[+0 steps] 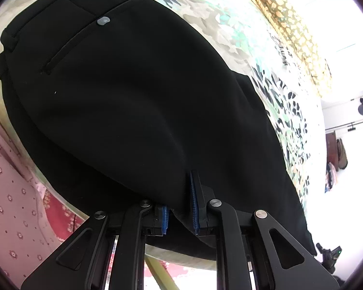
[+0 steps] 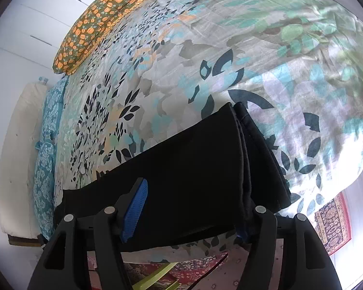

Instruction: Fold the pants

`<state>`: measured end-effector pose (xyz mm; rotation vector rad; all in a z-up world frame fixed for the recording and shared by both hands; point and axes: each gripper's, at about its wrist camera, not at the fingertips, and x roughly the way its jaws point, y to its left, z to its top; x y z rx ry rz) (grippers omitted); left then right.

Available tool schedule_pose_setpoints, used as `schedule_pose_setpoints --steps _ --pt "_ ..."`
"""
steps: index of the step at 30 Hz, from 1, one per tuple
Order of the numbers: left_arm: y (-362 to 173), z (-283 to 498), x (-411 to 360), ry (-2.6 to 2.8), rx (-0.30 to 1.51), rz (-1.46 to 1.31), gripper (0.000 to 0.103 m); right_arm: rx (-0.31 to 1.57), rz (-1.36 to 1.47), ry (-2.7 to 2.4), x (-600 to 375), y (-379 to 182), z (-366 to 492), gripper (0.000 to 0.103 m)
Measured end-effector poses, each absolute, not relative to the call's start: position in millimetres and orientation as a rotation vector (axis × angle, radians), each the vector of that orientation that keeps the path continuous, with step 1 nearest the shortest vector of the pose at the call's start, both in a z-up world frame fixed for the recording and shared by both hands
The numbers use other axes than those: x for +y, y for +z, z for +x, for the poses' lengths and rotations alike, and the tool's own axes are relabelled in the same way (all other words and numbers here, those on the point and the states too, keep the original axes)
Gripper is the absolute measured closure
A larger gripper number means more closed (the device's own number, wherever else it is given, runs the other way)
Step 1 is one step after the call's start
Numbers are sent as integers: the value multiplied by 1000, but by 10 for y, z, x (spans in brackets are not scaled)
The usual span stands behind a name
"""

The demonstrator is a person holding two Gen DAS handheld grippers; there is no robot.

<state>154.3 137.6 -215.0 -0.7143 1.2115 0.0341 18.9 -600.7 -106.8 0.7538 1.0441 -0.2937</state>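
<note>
Black pants [image 1: 123,101] lie on the bed, back side up, with a welt pocket and a grey button [image 1: 103,21] near the waistband at the upper left. At the near edge my left gripper [image 1: 179,200] is shut on a fold of this cloth, which fills the narrow gap between its blue pads [image 1: 194,205]. In the right wrist view the leg end of the pants [image 2: 193,159] lies in stacked layers. My right gripper [image 2: 193,203] stands open around that end. Its left pad [image 2: 135,210] is clear of the cloth, and the right finger is mostly hidden behind the hem.
The bed cover [image 2: 181,60] has a leaf and flower print. An orange-patterned pillow [image 2: 96,21] lies at the far side, with a blue patterned cloth [image 2: 48,145] along the left edge. A patterned rug [image 2: 331,224] and a yellow-green bar [image 2: 157,278] are on the floor below.
</note>
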Motion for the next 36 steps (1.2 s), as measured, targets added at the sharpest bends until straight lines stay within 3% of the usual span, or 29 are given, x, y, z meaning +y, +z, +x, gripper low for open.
schedule_pose_setpoints --steps 5,6,7,9,13,30,33,35,36 --pt "-2137 1544 1365 29 1209 -717 90 1053 745 -350 -6149 -1071 53 41" --pt "-2139 1541 1370 28 1209 -717 90 1062 726 -355 -6160 -1068 54 55" --pt "-2139 1545 1368 25 1210 -714 90 1068 701 -366 -6178 -1052 53 80" --pt "-2121 1547 1356 21 1208 -690 92 1082 641 -384 -6187 -1018 62 86" --pt "-2038 1536 1303 -4 1197 -628 97 1113 540 -430 -6189 -1020 82 86" --pt "-2073 1466 1194 39 1287 -489 97 1141 470 -523 -6159 -1110 153 86" --pt "-2101 1500 1146 53 1309 -455 96 1156 456 -532 -6149 -1119 180 86" --pt "-2074 1509 1111 68 1315 -420 87 1149 443 -562 -6146 -1087 162 84" --pt "-2061 1516 1084 82 1326 -410 84 1135 444 -578 -6146 -1053 133 73"
